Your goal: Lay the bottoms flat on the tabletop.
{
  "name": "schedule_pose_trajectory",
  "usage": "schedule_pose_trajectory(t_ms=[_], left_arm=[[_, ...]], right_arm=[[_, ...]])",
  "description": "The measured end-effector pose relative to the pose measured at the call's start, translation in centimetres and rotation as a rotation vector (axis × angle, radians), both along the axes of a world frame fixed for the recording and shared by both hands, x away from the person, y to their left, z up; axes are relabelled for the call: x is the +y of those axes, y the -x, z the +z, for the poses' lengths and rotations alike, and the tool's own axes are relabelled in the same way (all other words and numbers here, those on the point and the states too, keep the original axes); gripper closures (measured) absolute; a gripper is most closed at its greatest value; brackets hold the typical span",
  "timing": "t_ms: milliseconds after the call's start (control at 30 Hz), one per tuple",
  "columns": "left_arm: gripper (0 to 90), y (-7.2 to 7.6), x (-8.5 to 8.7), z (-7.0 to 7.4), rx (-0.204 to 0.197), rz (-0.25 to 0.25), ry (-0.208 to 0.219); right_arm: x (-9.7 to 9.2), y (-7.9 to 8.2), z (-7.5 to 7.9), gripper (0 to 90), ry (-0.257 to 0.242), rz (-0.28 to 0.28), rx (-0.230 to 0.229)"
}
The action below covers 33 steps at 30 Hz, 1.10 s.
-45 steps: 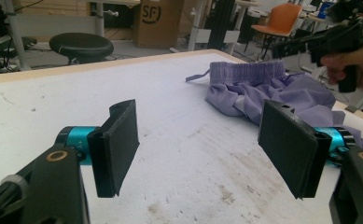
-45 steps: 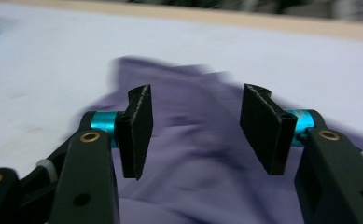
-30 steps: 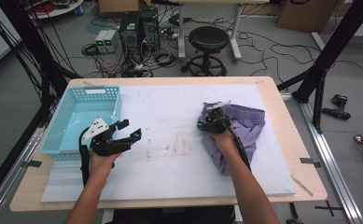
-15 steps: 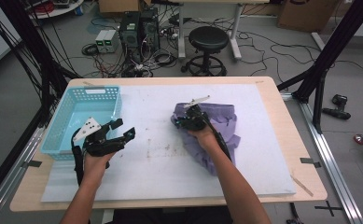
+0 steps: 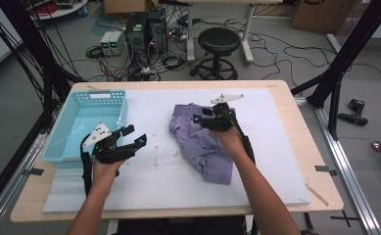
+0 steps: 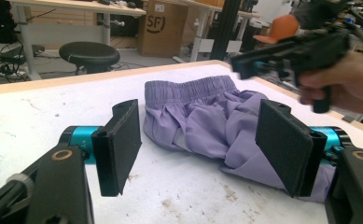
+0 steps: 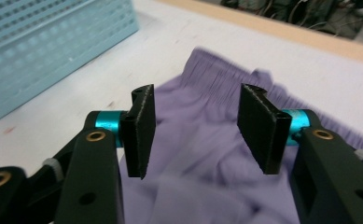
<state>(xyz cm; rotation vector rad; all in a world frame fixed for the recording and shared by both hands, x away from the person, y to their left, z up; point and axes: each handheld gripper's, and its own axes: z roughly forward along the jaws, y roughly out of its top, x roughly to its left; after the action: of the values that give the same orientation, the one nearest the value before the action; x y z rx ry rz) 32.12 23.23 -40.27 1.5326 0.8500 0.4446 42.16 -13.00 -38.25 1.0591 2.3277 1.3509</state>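
Count on the white mat [image 5: 286,161]: one pair of purple shorts [image 5: 202,147] near its centre, one blue basket [image 5: 75,127] at its left edge. Two grippers were over it: left [image 5: 135,137], right [image 5: 198,120].

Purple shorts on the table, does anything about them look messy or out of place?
Yes. The purple shorts lie crumpled and bunched on the white mat, one part folded over, not flat. They sit beside the blue basket, not in it.
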Motion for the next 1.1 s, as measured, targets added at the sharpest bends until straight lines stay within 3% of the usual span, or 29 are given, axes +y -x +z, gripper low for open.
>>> schedule_pose_trajectory(t_ms=[100, 200, 267, 367, 400, 433, 500, 533, 600, 700, 833, 867, 967, 1100], left_arm=[[30.9, 0.0, -0.1, -0.1, 0.001, 0.005, 0.009], [30.9, -0.1, -0.4, -0.2, 0.004, 0.001, 0.004], [30.9, -0.3, -0.6, -0.3, 0.008, -0.002, 0.007], [30.9, -0.5, -0.9, -0.4, 0.012, 0.0, 0.003], [30.9, -0.5, -0.9, -0.4, 0.014, 0.002, 0.004], [30.9, -0.5, -0.9, -0.4, 0.013, 0.006, 0.003], [30.9, -0.5, -0.7, -0.3, 0.013, 0.014, 0.003], [30.9, -0.4, -0.6, -0.2, 0.014, 0.015, 0.002], [30.9, -0.3, -0.5, -0.1, 0.015, 0.021, -0.002], [30.9, -0.3, -0.7, -0.2, 0.021, 0.02, 0.001], [30.9, -0.5, -1.4, -0.4, 0.028, 0.012, -0.009], [30.9, -0.6, -1.6, -0.4, 0.027, 0.012, -0.006], [30.9, -0.8, -1.8, -0.6, 0.023, 0.016, 0.005], [30.9, -0.8, -1.9, -0.6, 0.021, 0.019, 0.008]], right_arm=[[-0.6, 1.8, -1.0, 45.2, 0.047, 0.023, -0.005], [-1.2, 3.4, -2.2, 44.5, 0.05, 0.028, 0.006], [-1.0, 4.5, -3.4, 43.0, 0.051, 0.089, 0.049], [-0.2, 5.1, -4.8, 43.2, 0.105, 0.14, 0.069], [0.0, 5.0, -5.3, 47.2, 0.118, 0.135, 0.074], [0.0, 4.8, -5.6, 57.3, 0.123, 0.134, 0.088], [-0.1, 4.7, -5.6, 83.6, 0.156, 0.128, 0.101], [-0.4, 4.9, -5.3, 85.7, 0.166, 0.127, 0.086], [-1.5, 5.1, -4.5, 90.0, 0.132, 0.105, 0.066], [-3.9, 5.3, -3.0, 89.9, 0.052, 0.062, 0.031], [-7.1, 5.7, -2.2, 89.5, 0.046, 0.013, 0.011], [-7.6, 5.7, -2.3, 83.4, 0.035, 0.001, 0.011], [-7.7, 5.7, -3.0, 65.7, 0.01, -0.032, 0.02], [-5.8, 5.5, -3.4, 54.6, -0.008, -0.016, 0.023]])
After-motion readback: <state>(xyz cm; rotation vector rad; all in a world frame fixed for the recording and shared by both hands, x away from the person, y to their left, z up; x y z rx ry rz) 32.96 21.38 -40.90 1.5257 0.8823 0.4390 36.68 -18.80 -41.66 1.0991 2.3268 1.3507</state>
